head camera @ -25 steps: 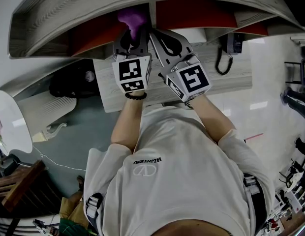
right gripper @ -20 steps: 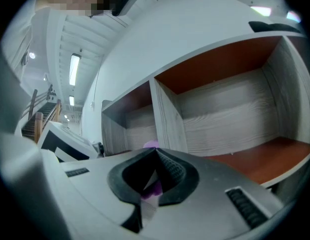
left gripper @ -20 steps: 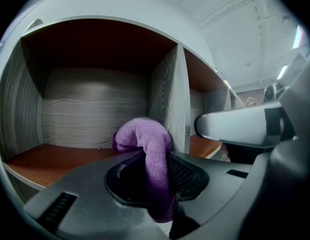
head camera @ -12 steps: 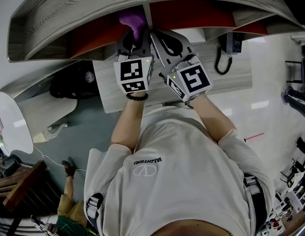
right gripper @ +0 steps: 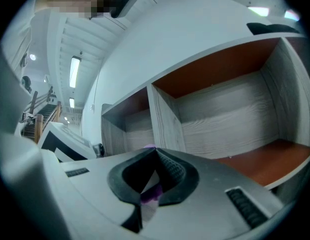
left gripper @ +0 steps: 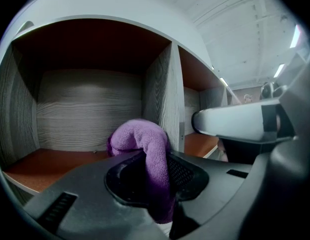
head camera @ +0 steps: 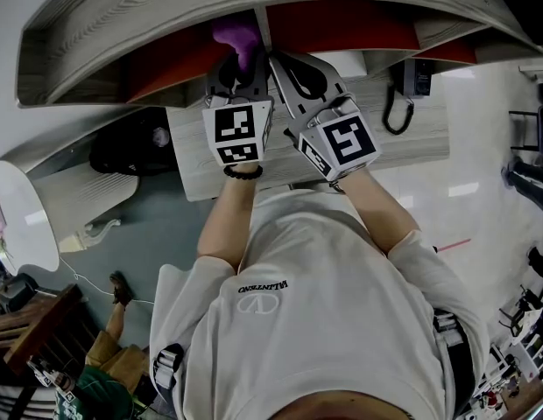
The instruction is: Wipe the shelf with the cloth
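Observation:
A purple cloth (head camera: 236, 37) is pinched in my left gripper (head camera: 240, 66) and pokes into the left compartment of the grey wooden shelf (head camera: 96, 33). In the left gripper view the cloth (left gripper: 145, 144) bulges up between the shut jaws, just above the red-brown shelf floor (left gripper: 50, 161) and beside the upright divider (left gripper: 165, 94). My right gripper (head camera: 295, 70) is close beside the left one, at the divider, shut with nothing in it. A sliver of the cloth (right gripper: 152, 192) shows through the right gripper's (right gripper: 156, 154) closed jaws, and the right compartment (right gripper: 255, 164) lies behind.
Below the shelf is a pale wooden desk top (head camera: 420, 134) with a black corded device (head camera: 405, 94). A black round object (head camera: 131, 147) and a white round table (head camera: 22, 217) are on the left. Another person (head camera: 101, 361) is on the floor at the lower left.
Both grippers stay nearly still at the shelf, with the cloth still held. A person has come into view at the lower left.

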A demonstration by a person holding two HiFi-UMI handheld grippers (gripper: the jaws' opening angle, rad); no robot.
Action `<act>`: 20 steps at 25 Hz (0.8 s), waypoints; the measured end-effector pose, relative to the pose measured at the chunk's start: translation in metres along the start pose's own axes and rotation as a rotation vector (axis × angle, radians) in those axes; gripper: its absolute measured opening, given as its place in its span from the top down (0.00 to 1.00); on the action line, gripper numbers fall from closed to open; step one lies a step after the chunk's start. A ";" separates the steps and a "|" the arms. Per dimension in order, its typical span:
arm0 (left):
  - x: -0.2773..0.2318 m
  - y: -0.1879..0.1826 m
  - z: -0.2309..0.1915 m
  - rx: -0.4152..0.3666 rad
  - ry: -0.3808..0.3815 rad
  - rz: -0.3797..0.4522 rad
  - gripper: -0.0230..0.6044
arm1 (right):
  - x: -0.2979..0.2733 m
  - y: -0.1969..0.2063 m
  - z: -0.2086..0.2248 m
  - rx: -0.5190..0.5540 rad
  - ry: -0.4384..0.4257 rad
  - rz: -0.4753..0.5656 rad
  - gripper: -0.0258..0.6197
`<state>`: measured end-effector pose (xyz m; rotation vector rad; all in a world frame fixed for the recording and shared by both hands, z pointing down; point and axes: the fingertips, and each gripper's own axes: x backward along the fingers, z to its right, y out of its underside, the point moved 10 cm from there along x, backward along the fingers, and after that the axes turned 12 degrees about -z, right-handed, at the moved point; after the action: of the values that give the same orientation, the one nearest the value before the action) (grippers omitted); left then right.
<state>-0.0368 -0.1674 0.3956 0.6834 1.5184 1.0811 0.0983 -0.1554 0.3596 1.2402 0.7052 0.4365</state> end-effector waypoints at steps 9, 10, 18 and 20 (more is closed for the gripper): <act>0.007 -0.013 0.002 -0.067 -0.018 0.026 0.84 | 0.003 -0.006 -0.001 0.001 0.001 0.016 0.96; 0.008 -0.015 0.002 -0.071 -0.019 0.029 0.84 | 0.003 -0.007 -0.001 0.001 0.001 0.018 0.96; 0.013 -0.024 0.000 -0.084 -0.014 0.051 0.84 | 0.003 -0.012 -0.005 0.010 0.001 0.030 0.96; 0.013 -0.026 0.000 -0.085 -0.011 0.053 0.84 | 0.004 -0.013 -0.004 0.010 0.002 0.033 0.96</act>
<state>-0.0363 -0.1669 0.3662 0.6730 1.4431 1.1734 0.0969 -0.1537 0.3450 1.2628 0.6904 0.4620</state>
